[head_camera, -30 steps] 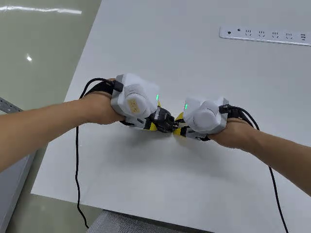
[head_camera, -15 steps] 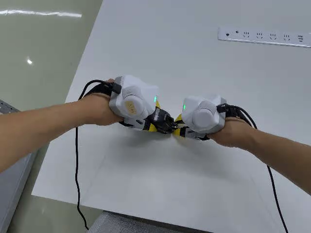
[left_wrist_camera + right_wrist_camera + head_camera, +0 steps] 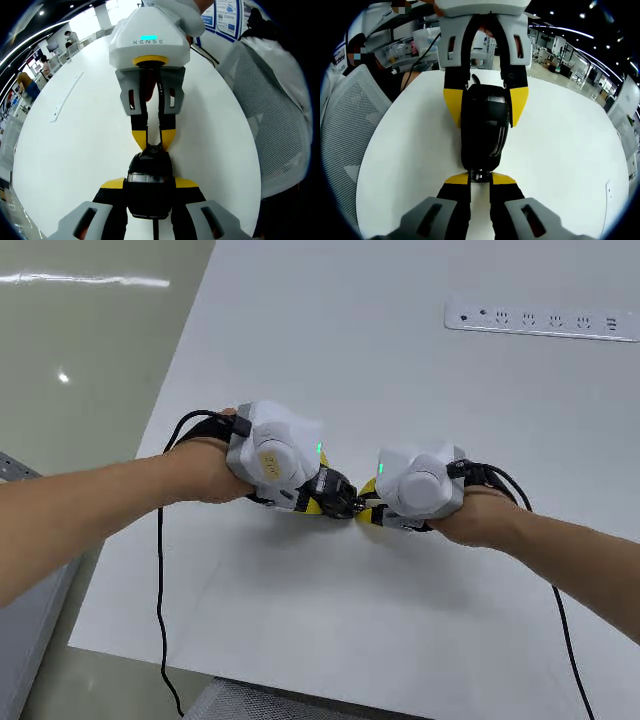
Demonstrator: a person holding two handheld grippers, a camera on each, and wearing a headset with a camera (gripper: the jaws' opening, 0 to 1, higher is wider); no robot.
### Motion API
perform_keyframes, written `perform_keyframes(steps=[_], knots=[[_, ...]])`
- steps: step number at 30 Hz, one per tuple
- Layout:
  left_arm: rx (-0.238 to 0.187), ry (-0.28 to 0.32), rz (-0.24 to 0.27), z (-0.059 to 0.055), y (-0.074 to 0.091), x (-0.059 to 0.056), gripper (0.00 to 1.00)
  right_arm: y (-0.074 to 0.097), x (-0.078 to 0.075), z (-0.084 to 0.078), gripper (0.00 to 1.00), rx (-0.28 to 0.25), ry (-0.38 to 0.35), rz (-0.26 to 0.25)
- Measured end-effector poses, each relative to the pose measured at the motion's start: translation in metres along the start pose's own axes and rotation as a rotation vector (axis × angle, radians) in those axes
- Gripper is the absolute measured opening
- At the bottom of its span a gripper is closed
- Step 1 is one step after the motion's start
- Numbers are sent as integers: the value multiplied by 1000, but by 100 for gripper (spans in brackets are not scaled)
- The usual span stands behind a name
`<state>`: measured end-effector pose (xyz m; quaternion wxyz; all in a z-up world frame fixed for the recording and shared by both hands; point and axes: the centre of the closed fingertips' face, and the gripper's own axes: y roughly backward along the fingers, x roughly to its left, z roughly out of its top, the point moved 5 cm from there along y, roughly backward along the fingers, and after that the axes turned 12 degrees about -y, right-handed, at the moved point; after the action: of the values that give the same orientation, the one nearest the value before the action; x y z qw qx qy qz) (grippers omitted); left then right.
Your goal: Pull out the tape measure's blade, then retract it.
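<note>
A black tape measure sits low over the white table between the two grippers. My left gripper is shut on its body, one yellow-tipped finger on each side. My right gripper faces it from the opposite side and is pinched shut on the blade's end hook at the case mouth. No length of blade shows between the hook and the case. In the head view the left gripper and the right gripper almost touch.
A white power strip lies at the table's far right. Black cables trail from both grippers off the near edge. A grey mesh chair stands at the near edge, and the floor drops away on the left.
</note>
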<state>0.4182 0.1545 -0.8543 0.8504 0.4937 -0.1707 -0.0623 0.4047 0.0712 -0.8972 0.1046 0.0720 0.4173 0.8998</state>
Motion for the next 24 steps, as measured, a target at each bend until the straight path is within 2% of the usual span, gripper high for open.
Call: perform_keyframes(steps=[24], knots=[[2, 18, 5, 1, 1, 1, 30, 14, -5, -15, 11, 18, 18, 5]])
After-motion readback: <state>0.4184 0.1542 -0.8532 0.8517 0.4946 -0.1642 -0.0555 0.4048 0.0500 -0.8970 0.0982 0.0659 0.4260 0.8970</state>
